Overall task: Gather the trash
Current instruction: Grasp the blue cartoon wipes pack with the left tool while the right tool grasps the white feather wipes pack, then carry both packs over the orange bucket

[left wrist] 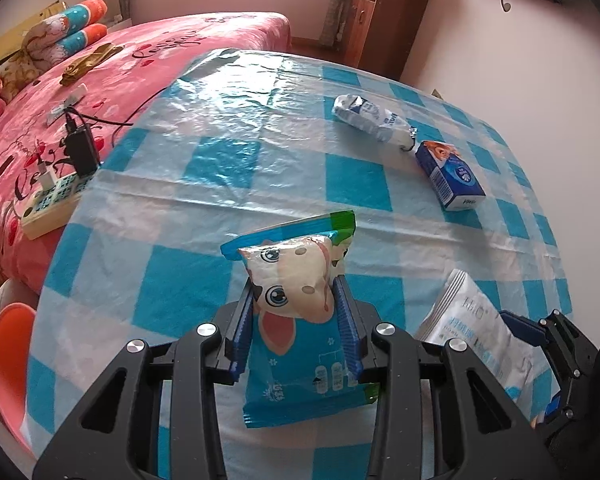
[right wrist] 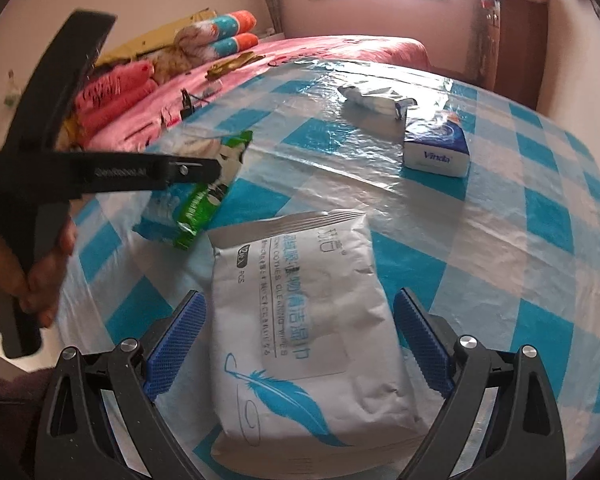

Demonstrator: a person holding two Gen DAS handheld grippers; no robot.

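My left gripper is shut on a blue-and-green snack packet with a cartoon cow and holds it just above the checked tablecloth. The packet also shows in the right wrist view, held by the left gripper. My right gripper is open, its blue pads either side of a white wet-wipes pack with a blue feather lying on the table; the pack also shows in the left wrist view. A crumpled white-and-blue wrapper lies at the far side.
A blue Vinda tissue pack lies next to the crumpled wrapper. A pink bed with a power strip and charger borders the table's left side. An orange chair stands at the near left. A wooden cabinet stands behind.
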